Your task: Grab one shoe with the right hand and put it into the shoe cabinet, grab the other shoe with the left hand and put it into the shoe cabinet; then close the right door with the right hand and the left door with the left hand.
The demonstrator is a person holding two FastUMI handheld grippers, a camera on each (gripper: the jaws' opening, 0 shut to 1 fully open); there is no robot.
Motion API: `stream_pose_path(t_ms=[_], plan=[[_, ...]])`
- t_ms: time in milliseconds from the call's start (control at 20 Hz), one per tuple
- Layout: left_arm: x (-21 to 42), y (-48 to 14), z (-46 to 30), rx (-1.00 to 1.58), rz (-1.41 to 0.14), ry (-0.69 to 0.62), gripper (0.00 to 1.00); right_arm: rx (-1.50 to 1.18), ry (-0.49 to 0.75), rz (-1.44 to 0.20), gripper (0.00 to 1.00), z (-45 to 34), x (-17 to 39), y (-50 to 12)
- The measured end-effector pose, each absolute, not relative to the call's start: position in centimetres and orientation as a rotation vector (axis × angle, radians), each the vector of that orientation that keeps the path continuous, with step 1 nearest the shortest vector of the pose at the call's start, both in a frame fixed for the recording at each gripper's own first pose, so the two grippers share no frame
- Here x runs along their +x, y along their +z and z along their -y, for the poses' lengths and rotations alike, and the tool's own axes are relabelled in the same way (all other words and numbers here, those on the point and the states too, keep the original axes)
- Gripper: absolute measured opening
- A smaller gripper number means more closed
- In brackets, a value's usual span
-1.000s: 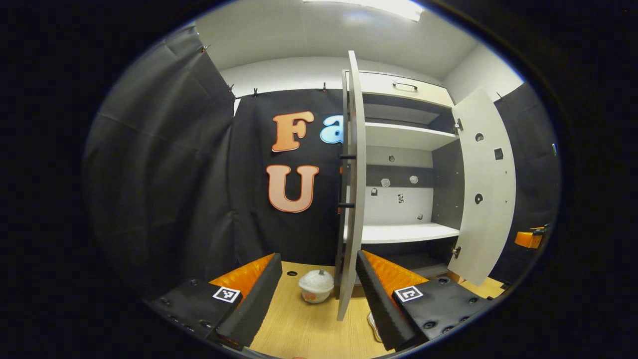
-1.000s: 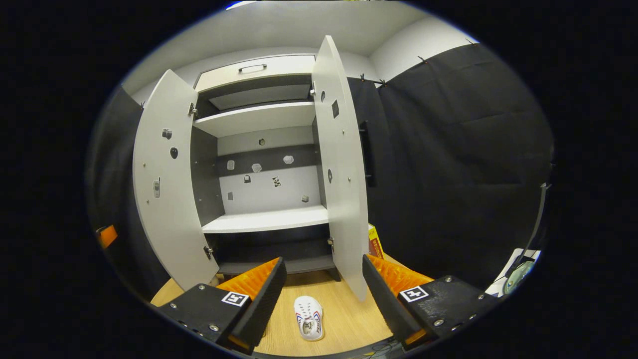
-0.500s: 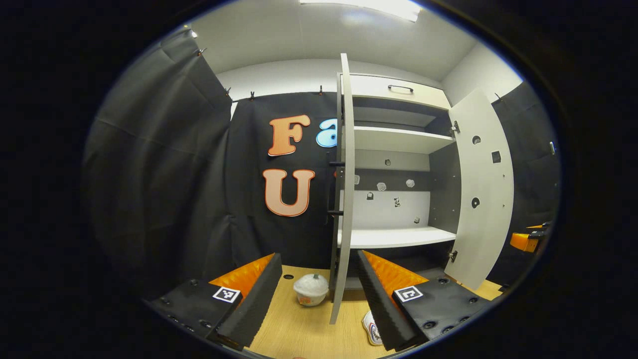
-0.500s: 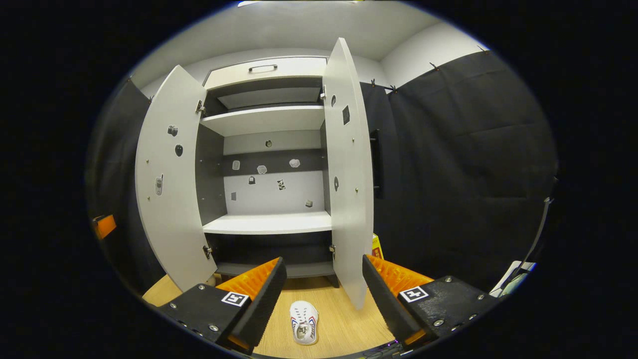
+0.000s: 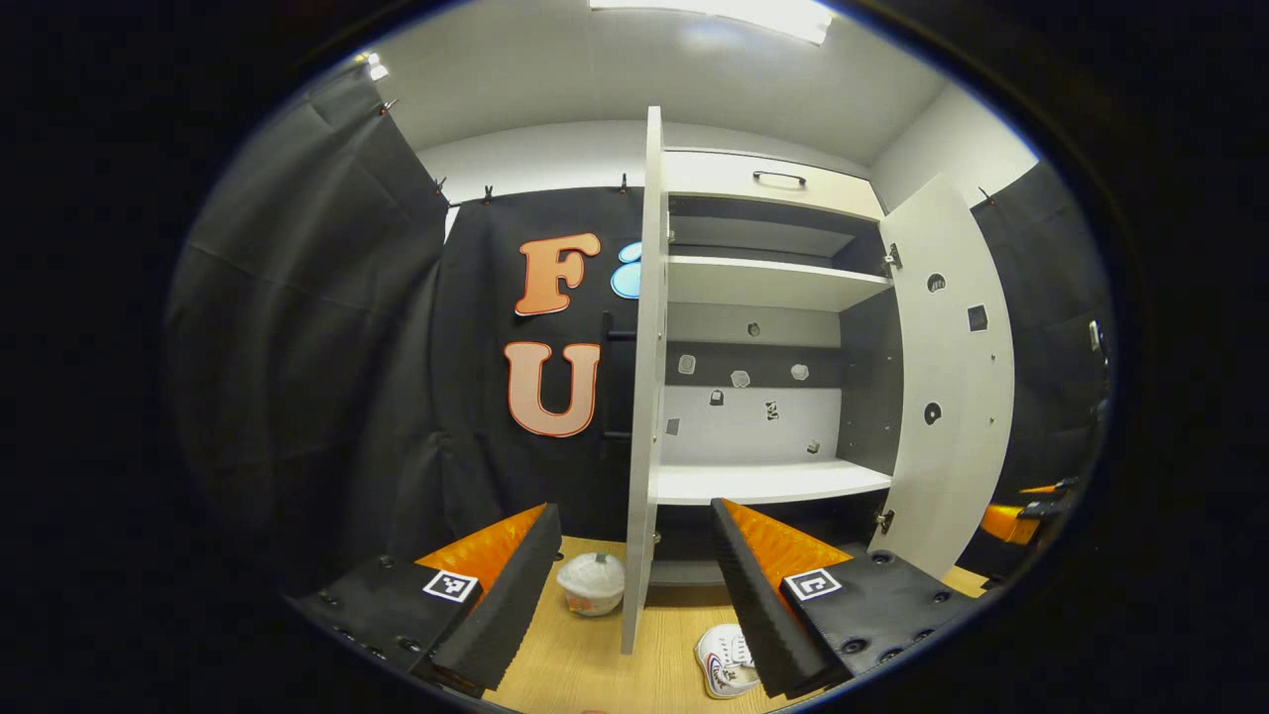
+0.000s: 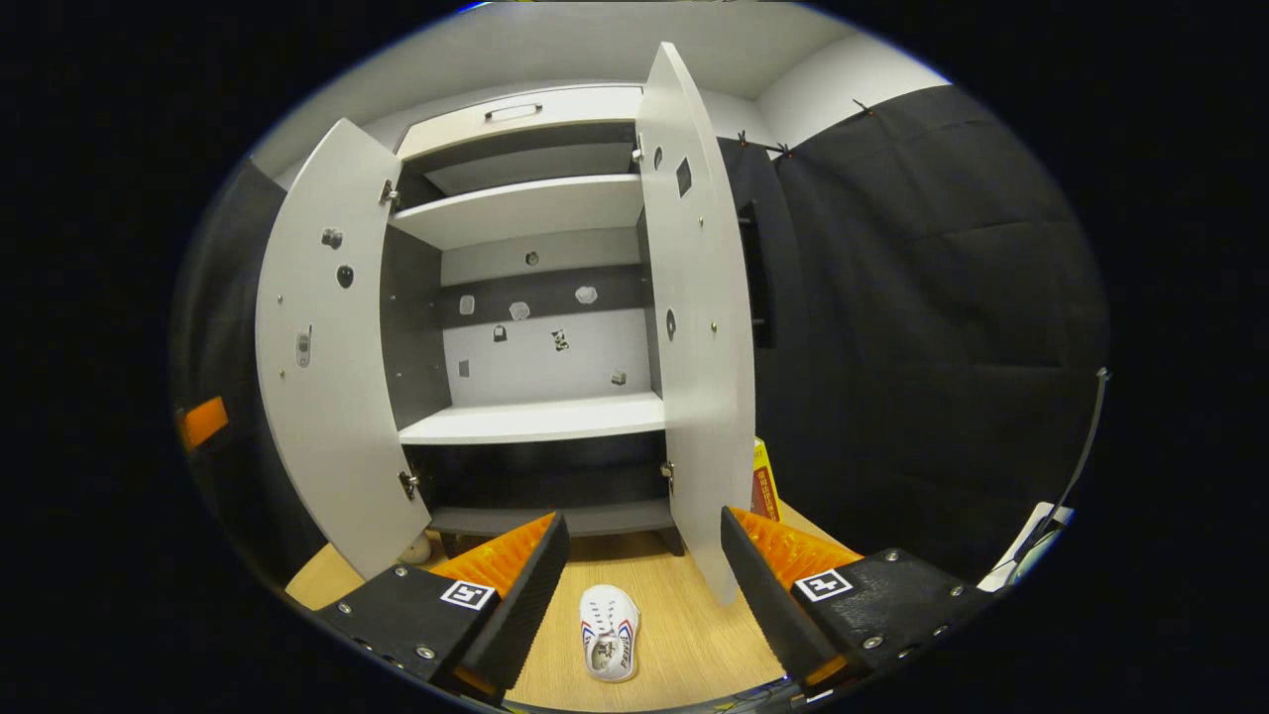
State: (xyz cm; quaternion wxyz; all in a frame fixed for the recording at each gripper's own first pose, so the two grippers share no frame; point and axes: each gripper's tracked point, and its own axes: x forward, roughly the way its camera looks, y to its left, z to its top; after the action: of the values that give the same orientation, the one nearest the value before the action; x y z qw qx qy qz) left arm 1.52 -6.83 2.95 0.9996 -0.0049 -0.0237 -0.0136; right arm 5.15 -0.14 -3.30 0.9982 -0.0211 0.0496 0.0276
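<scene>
Shoe point(image 6: 609, 646) on floor before open cabinet point(image 6: 535, 421)

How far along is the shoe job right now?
Nothing is done yet. A white shoe lies on the wooden floor between the open right gripper's fingers; the left gripper is open too. Cabinet shelf holds no shoes. Both doors stand open, still to close.

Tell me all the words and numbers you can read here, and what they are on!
No text here is clear enough to quote.
Yellow and red box: print too blurred to read.
White shoe with red and blue stripes: mark inside too small to read.
White lidded cup: label too blurred to read.
Small stickers inside the grey shoe cabinet: too small to read.
</scene>
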Motion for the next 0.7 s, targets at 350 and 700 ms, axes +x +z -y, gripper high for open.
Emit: stream_pose_path(t_ms=[350,700], plan=[[1.3,3.2,6.6,0.017,0.048,0.003,0.96,-0.083,0.089,-0.280,0.94,-0.6,9.5,-15.4],[0.8,3.2,4.5,0.030,0.043,0.048,0.96,-0.150,0.105,-0.470,0.94,-0.9,12.2,-26.7]])
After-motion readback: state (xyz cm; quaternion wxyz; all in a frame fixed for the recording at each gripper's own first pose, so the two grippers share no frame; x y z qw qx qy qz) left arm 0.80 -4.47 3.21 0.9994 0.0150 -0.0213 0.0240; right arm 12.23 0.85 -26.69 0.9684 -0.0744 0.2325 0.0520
